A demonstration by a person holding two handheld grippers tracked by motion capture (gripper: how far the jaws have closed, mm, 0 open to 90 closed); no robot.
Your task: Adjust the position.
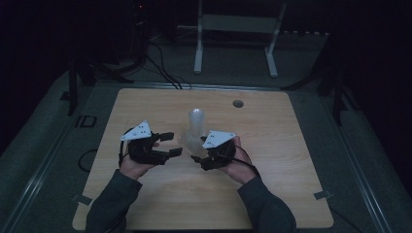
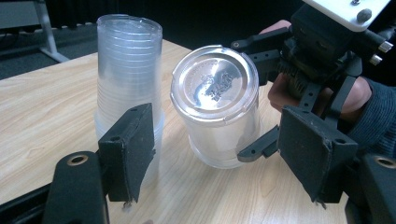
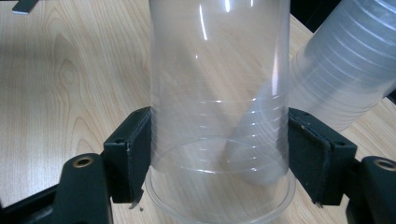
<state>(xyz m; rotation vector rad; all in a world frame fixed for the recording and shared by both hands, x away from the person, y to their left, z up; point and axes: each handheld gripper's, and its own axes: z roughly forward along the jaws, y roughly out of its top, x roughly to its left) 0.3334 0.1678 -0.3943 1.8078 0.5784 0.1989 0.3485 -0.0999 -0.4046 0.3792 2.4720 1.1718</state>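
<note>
An upside-down stack of clear plastic cups (image 1: pixel 197 120) (image 2: pixel 128 70) (image 3: pixel 345 70) stands at the middle of the wooden table (image 1: pixel 145 204). Just in front of it stands a single clear cup (image 1: pixel 187 141) (image 2: pixel 215 102) (image 3: pixel 219 93), also upside down with its rim on the table. My right gripper (image 1: pixel 195 148) (image 3: pixel 219 158) is shut on this cup, one pad pressed on each side near the rim. My left gripper (image 1: pixel 174 144) (image 2: pixel 219 163) is open to the left of the cup and points at it. Nothing sits between its pads (image 2: pixel 133 149).
A round cable hole (image 1: pixel 237 103) lies in the table's far right part. Behind the table a white metal frame (image 1: pixel 238 29) stands on the floor, with dark cables (image 1: pixel 163 68) to its left. The room around is dark.
</note>
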